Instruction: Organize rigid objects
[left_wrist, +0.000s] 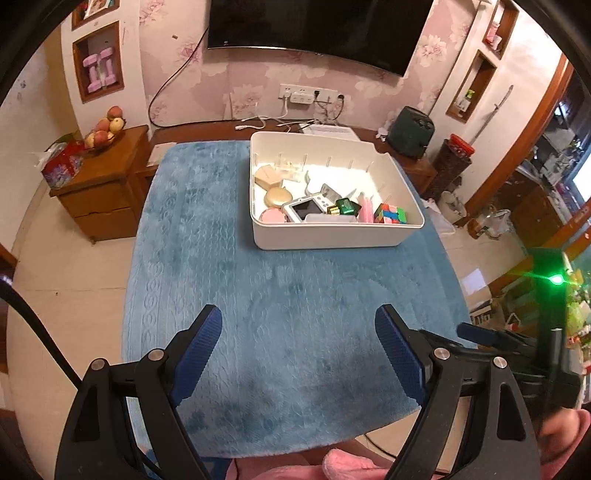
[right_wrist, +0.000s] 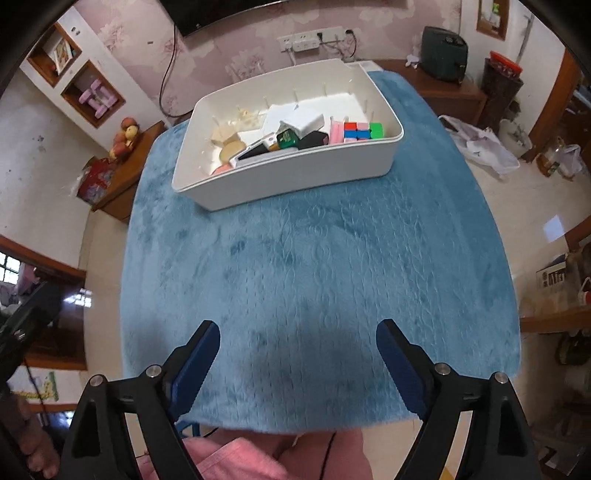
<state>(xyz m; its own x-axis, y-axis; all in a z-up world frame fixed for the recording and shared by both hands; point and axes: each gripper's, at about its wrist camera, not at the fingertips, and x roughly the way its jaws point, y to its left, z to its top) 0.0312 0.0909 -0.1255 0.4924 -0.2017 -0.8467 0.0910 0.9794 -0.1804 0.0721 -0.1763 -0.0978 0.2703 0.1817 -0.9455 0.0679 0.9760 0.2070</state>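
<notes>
A white plastic bin (left_wrist: 332, 236) stands on the far right part of a blue plush cloth (left_wrist: 280, 332); it also shows in the right wrist view (right_wrist: 295, 177). Inside lie several rigid objects: a colour cube (left_wrist: 391, 214) (right_wrist: 364, 131), a green box (left_wrist: 347, 206) (right_wrist: 287, 139), a white handheld device (left_wrist: 308, 209), a round gold compact (left_wrist: 277, 197) and pink items. My left gripper (left_wrist: 298, 328) is open and empty over the near cloth. My right gripper (right_wrist: 298, 341) is open and empty, well short of the bin.
A wooden cabinet (left_wrist: 107, 184) with a fruit bowl (left_wrist: 105, 129) stands left of the table. A TV (left_wrist: 321, 26), wall sockets and a dark appliance (left_wrist: 410, 133) are behind. Bags lie on the floor at right (right_wrist: 480, 144). My pink sleeves are at the bottom.
</notes>
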